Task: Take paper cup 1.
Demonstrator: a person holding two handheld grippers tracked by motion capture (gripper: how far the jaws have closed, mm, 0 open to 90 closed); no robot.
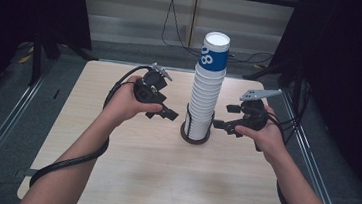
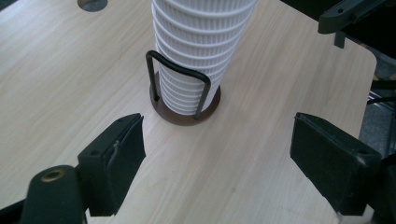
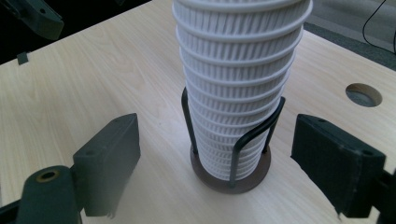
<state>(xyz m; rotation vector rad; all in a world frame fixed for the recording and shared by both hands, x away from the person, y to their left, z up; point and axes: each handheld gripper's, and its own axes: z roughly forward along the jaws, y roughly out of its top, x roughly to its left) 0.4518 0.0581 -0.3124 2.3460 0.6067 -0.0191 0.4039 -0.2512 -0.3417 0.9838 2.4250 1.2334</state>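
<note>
Stack of white ribbed paper cups [image 1: 206,94], upside down, top cup banded blue; stands upright in dark wire holder [image 1: 195,133] near centre of wooden table [image 1: 126,177]. Left gripper [image 1: 164,111]: just left of stack, 2 jaws spread wide, holding nothing. Right gripper [image 1: 226,117]: just right of stack, 2 jaws spread wide, holding nothing. Neither touches cups.
</note>
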